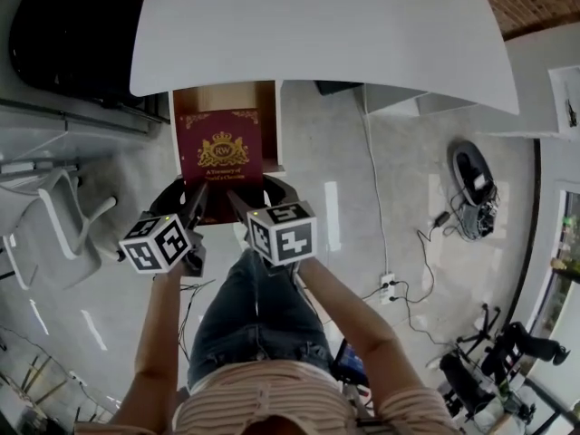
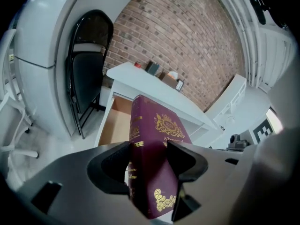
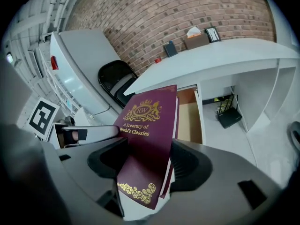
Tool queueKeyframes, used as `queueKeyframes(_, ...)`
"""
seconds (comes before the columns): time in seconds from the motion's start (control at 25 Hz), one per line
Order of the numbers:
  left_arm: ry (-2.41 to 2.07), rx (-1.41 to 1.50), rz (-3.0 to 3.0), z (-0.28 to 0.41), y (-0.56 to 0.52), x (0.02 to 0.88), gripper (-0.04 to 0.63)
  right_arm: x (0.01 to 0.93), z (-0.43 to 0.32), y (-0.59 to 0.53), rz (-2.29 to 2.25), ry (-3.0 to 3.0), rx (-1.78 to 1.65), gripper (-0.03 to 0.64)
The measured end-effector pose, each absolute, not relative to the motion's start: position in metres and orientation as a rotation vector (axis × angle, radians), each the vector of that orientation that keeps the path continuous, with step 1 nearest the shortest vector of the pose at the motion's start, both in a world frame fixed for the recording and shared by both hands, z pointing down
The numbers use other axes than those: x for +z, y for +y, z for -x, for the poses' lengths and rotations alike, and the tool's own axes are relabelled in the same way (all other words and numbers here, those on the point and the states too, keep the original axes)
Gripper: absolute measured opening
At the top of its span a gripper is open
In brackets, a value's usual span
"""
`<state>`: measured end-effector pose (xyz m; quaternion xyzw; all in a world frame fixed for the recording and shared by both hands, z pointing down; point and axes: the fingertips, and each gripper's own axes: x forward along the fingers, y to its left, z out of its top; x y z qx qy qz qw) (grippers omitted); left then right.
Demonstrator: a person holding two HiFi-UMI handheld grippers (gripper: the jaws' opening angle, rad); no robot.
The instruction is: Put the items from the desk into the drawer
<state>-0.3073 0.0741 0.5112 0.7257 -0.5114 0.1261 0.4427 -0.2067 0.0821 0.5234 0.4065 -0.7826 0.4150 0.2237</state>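
A maroon book (image 1: 220, 148) with gold crest and lettering is held over the open wooden drawer (image 1: 208, 94) under the white desk (image 1: 317, 25). My left gripper (image 1: 194, 208) is shut on the book's near left corner, and its jaws pinch the spine side of the book (image 2: 152, 153). My right gripper (image 1: 241, 205) is shut on the near right corner, with its jaws clamped across the cover of the book (image 3: 147, 139). The drawer (image 2: 117, 121) shows behind the book (image 3: 190, 114), and most of its inside is hidden.
A black folding chair (image 2: 89, 64) stands left of the desk. A white chair (image 1: 54, 216) is at the left of the floor. Small items (image 3: 197, 34) sit on the desk top by the brick wall. Cables and a plug strip (image 1: 390, 284) lie on the floor to the right.
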Motion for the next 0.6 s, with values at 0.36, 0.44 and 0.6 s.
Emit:
queueKeyframes(0.36, -1.243, 0.369, -1.709, 0.307, 0.007, 0.574, 0.245, 0.585, 0.205, 0.015, -1.085, -2.05, 1.251, 0.291)
queueKeyframes(0.44, -1.24, 0.368, -1.701, 0.306, -0.003, 0.587, 0.246, 0.596, 0.204, 0.005, -1.09, -2.048, 1.235, 0.291)
queueKeyframes(0.6, -1.244, 0.379, -1.694, 0.304, -0.027, 0.606, 0.245, 0.615, 0.203, -0.019, -1.085, -2.05, 1.213, 0.291)
